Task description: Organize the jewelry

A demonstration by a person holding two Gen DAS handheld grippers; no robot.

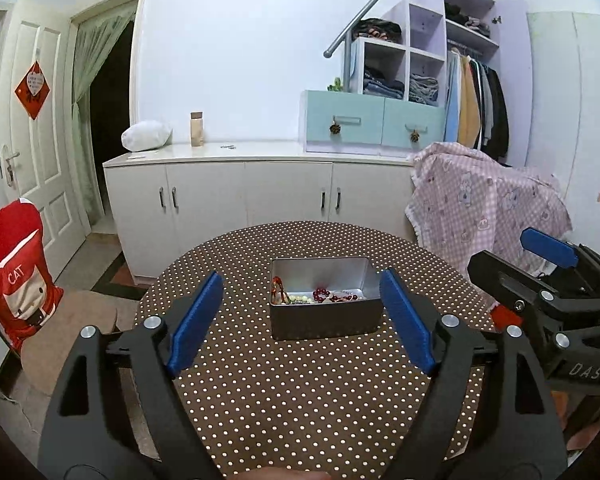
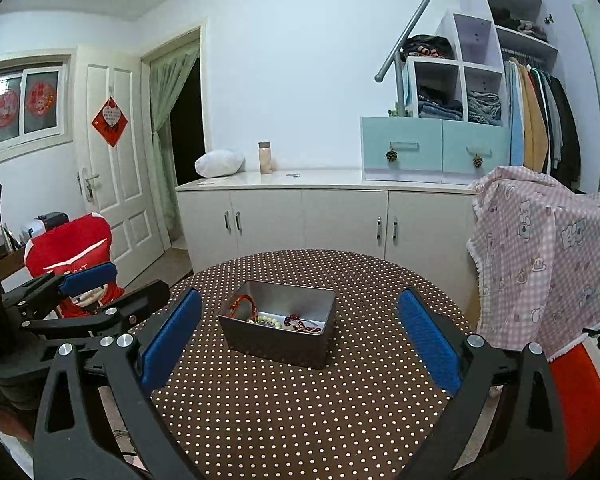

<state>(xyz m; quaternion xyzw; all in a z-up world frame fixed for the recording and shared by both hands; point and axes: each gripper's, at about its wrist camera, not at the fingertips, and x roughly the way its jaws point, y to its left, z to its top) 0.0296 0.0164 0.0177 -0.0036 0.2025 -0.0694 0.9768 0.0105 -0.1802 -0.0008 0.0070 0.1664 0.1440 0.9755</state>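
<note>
Task looks near its end, or possibly not begun; can't tell which from this alone. All the jewelry in view sits inside the metal tin at the middle of the round polka-dot desk: a red cord bracelet leaning against the tin's left wall, pale beads along the bottom, dark red beads beside them, plus a tangle of red-and-white pieces at the right that's too small to sort out. Nothing loose on the desk around the tin. No lid in view.

Left claw is released, fingers spread wide, empty, held back from the tin with the tin showing between its pads. Right claw same: spread apart, holding nothing, short of the tin.

What's left, as a guess: maybe untangling or arranging pieces within the tin, since they lie heaped together. If dropping everything into the tin was the goal, it seems done.
</note>
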